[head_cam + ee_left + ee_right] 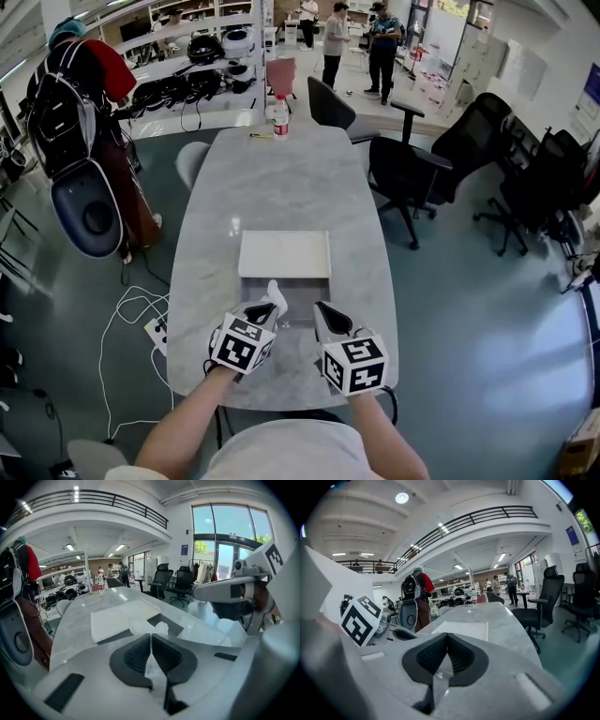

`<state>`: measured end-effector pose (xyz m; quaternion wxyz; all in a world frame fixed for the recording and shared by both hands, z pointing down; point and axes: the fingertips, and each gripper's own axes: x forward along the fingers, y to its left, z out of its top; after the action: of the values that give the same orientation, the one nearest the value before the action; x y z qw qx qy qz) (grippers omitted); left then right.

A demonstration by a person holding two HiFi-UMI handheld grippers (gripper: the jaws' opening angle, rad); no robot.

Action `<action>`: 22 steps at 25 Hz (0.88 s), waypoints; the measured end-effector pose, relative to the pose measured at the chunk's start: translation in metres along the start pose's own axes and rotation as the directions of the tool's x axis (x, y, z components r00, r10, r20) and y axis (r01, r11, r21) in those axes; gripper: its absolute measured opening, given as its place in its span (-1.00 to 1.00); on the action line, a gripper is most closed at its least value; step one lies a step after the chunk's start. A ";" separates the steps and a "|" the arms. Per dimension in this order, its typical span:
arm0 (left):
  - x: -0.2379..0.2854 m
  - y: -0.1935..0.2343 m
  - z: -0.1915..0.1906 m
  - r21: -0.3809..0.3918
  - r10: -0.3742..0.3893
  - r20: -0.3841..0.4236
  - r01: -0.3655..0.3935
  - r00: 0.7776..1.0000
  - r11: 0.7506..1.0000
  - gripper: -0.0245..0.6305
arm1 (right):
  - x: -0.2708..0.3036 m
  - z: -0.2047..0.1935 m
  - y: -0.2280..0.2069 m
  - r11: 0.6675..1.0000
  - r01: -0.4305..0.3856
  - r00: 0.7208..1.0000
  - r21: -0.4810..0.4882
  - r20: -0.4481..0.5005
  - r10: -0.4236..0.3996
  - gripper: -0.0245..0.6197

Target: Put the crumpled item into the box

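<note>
Left gripper view: crumpled item (158, 629) tight in left hand-held gripper (151, 638) over box (174, 626); right hand-held gripper (446, 638) pressed together, empty.

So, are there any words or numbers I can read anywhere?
Nothing readable.
Bottle label: too small.
Blue wall sign: too blurred.
Left cube and right cube: square patterns, no letters.

Head camera: sat above the near end of the marble table (291, 178) and faced forward and steeply down, with the left gripper (267, 307) and right gripper (325, 317) close below. Gripper cameras: each sat low behind its jaws and faced up-table. All three showed the white slab (284, 253).
</note>
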<state>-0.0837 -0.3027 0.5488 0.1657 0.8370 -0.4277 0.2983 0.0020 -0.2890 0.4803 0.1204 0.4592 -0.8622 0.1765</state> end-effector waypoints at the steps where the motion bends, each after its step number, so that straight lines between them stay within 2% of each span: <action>1: 0.003 0.001 0.001 0.013 0.001 -0.008 -0.001 1.000 1.000 -0.87 | 0.001 0.000 -0.003 1.000 0.000 1.000 0.003 -0.002 0.000 -0.91; 7: 0.026 0.005 0.004 0.107 -0.008 -0.089 0.017 0.996 0.994 -0.87 | 0.003 -0.004 -0.022 0.999 0.000 1.000 0.033 -0.009 0.000 -0.91; 13: 0.047 0.002 0.005 0.224 0.004 -0.166 0.033 0.986 0.974 -0.87 | 0.007 -0.006 -0.037 0.999 -0.007 1.000 0.043 -0.018 0.008 -0.91; 22: 0.070 0.001 -0.002 0.324 -0.003 -0.257 0.089 0.967 0.942 -0.87 | 0.023 -0.010 -0.049 0.998 -0.032 0.999 0.048 -0.043 0.034 -0.91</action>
<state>-0.0536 -0.3455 0.5949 0.0821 0.8179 -0.3269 0.4663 0.0305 -0.3275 0.5072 0.1252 0.4438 -0.8624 0.2087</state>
